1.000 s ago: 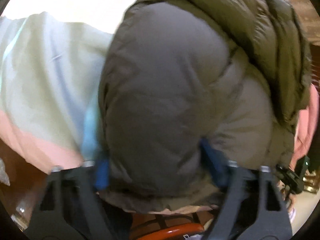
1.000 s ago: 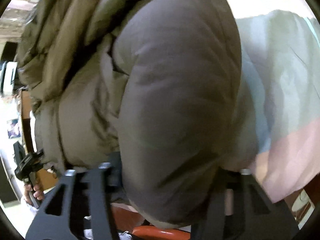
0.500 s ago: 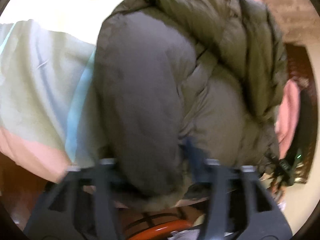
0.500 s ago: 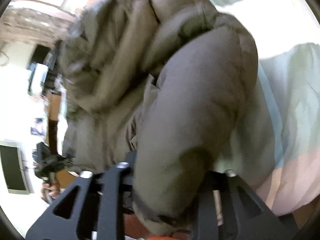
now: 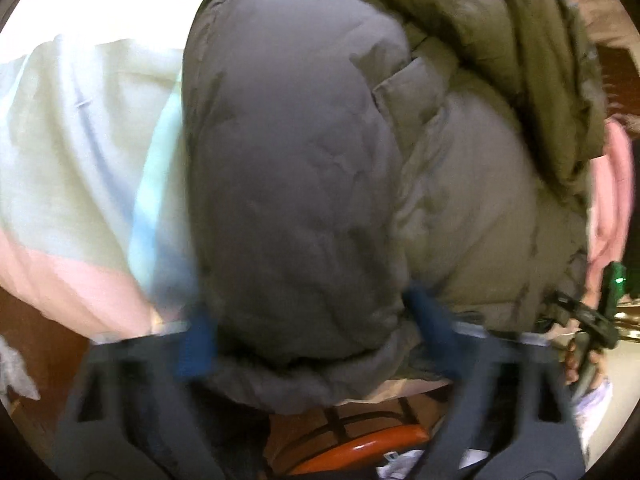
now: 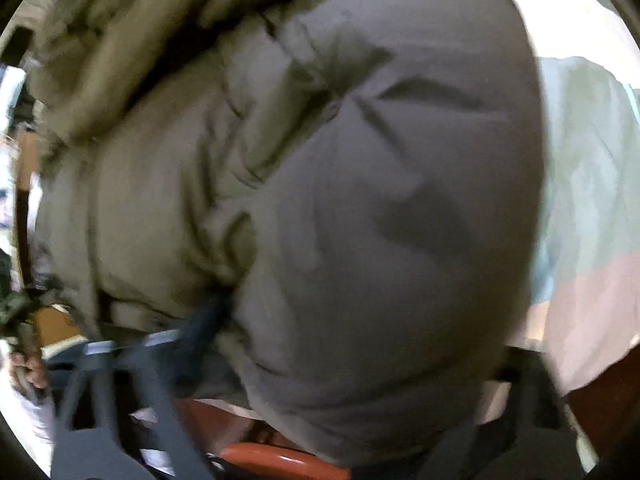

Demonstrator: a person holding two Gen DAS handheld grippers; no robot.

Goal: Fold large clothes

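Observation:
A bulky grey-olive puffer jacket (image 5: 304, 184) fills both views, with an olive fur-trimmed hood (image 5: 532, 52) at its far side. It also shows in the right wrist view (image 6: 380, 220). My left gripper (image 5: 308, 336) has its blue-padded fingers (image 5: 196, 344) pressed on either side of a thick padded fold of the jacket. My right gripper (image 6: 360, 348) straddles another thick fold at the jacket's near edge; its right finger is mostly hidden by the fabric. The other gripper shows at the right edge of the left wrist view (image 5: 592, 320).
A pastel blanket (image 5: 88, 152) in white, mint, blue and pink lies under the jacket, seen also in the right wrist view (image 6: 588, 184). A pink garment (image 5: 612, 192) sits at the far right. An orange-red curved rim (image 5: 360, 452) lies below the jacket, over brown floor.
Both grippers have swung with the jacket fold still between their fingers; the views shifted and blurred, and the padded fold now bulges closer to both cameras.

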